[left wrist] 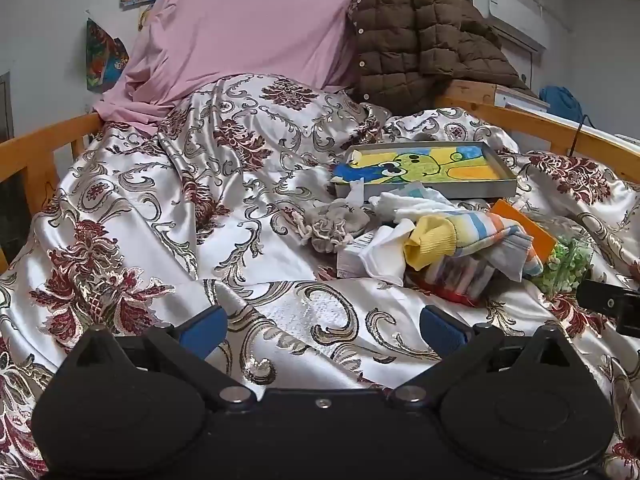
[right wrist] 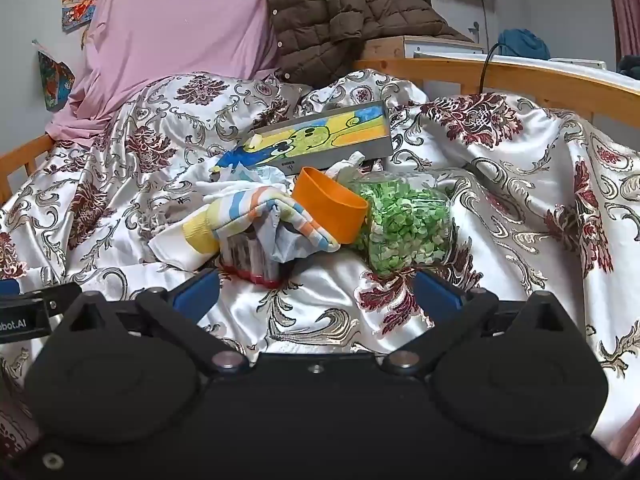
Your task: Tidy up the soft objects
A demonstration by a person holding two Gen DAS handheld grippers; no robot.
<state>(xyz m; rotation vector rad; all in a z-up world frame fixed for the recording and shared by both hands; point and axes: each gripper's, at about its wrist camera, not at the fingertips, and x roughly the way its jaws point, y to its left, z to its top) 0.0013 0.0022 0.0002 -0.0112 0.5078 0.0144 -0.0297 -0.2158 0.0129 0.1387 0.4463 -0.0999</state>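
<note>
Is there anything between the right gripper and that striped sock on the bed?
Nothing visible. The right gripper, jaws open, faces the striped sock across bare bedspread; the orange cup sits beside the sock, not in front.

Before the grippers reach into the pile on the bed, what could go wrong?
1. The striped sock drapes over a clear container; pulling it may tip that.
2. The orange cup leans on the bag of green pieces; a nudge could roll it.
3. The satin cover is wrinkled, so fingers could snag it.
</note>
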